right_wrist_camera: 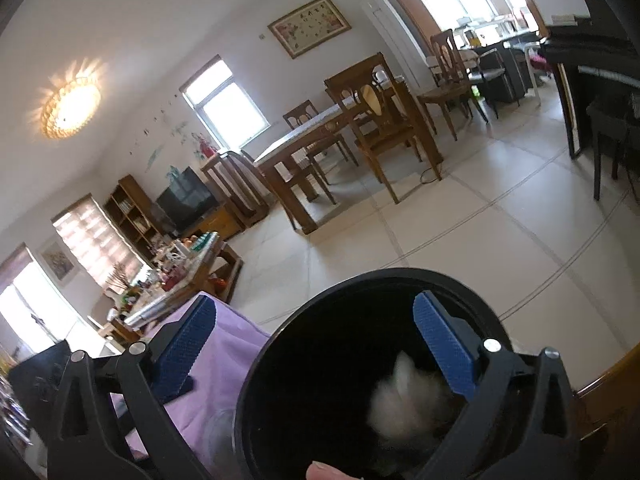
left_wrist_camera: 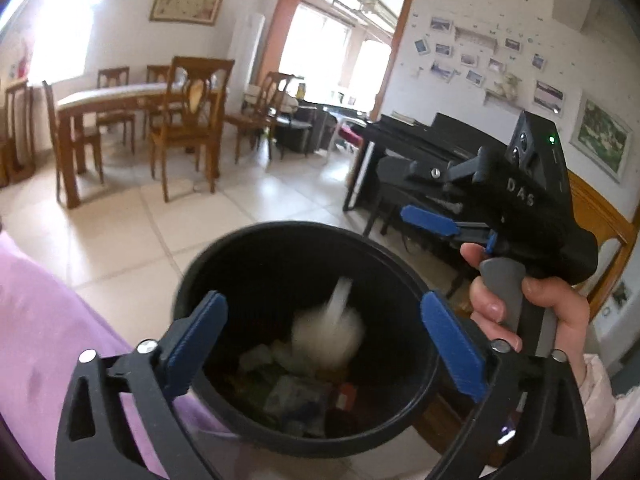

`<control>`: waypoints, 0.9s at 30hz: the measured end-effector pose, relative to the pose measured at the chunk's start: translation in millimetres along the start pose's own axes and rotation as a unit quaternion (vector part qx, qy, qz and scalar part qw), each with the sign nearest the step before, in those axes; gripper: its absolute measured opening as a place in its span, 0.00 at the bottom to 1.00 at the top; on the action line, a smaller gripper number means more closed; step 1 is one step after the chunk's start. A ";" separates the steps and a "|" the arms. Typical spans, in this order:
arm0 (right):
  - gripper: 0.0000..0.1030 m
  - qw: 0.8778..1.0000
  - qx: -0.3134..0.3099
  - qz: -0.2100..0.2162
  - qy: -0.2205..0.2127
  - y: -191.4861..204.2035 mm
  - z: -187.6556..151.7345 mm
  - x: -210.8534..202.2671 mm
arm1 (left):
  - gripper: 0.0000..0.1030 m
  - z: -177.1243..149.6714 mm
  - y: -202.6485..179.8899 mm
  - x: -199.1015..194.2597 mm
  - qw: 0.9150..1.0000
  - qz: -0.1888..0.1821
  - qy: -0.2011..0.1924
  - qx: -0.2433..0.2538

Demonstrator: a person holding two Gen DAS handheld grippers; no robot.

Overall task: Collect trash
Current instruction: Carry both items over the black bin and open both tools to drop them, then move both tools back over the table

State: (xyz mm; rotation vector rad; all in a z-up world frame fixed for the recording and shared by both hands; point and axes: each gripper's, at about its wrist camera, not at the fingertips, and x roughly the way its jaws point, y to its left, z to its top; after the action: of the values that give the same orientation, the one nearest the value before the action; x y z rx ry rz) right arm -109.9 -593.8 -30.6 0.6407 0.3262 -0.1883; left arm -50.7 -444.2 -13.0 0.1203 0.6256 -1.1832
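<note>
While both hand-held grippers (left_wrist_camera: 324, 344) (right_wrist_camera: 316, 350) gape over the bin (left_wrist_camera: 224, 264), pale tiles (left_wrist_camera: 132, 240) reach a seemingly wooden table (left_wrist_camera: 120, 98).

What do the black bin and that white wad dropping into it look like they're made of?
Black bin: probably plastic, with a matte, smooth, evenly moulded round rim and dull sheen. White wad: likely crumpled tissue or soft paper, going by its fluffy, uneven outline; motion blur leaves that open. It is inside the bin's mouth, above other scraps.
</note>
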 end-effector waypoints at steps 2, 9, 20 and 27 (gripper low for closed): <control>0.95 1.000 -0.004 -0.004 0.001 3.0 0.2 0.1 | 0.95 -0.5 4.8 -10.5 1.000 0.009 -0.003 -0.001; 0.95 1.000 -0.021 -0.010 0.018 15.5 -6.0 8.4 | 0.95 -9.2 46.5 -55.5 0.997 0.058 -0.010 -0.042; 0.95 0.996 -0.061 0.011 0.064 59.7 -27.0 35.2 | 0.95 -41.5 147.5 -155.5 0.971 0.194 -0.018 -0.138; 0.95 0.988 -0.099 0.047 0.106 108.7 -47.3 64.4 | 0.88 -74.6 222.5 -239.5 0.920 0.299 -0.050 -0.248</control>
State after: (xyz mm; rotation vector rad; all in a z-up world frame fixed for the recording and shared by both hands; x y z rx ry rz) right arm -31.6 -483.9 -28.8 0.4780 0.5118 0.0048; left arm 62.7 -128.8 -2.6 -0.1724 0.7145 -0.4156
